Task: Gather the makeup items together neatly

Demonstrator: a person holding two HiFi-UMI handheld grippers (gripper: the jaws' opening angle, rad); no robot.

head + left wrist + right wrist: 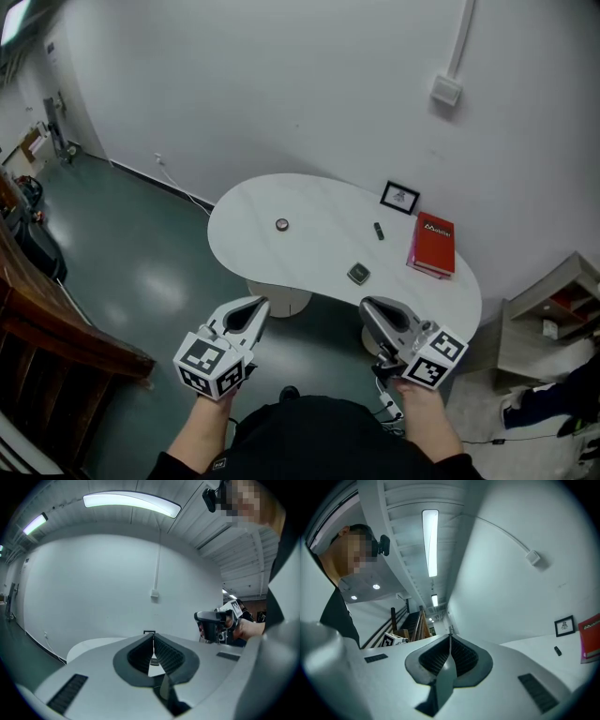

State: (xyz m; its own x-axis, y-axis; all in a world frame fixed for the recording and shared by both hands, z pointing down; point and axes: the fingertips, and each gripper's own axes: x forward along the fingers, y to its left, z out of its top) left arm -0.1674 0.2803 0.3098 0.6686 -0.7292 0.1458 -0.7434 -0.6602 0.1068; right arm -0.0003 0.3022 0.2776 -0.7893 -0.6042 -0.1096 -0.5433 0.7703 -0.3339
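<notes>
The left hand-held gripper and the right hand-held gripper are hovering clenched and empty before the table, where a round pot, a dark tube and a square compact are lying well apart, contents unseen.

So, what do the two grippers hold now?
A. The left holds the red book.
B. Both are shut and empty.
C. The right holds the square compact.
B: the left gripper and right gripper are shut on nothing; the red book and square compact lie on the table.
</notes>
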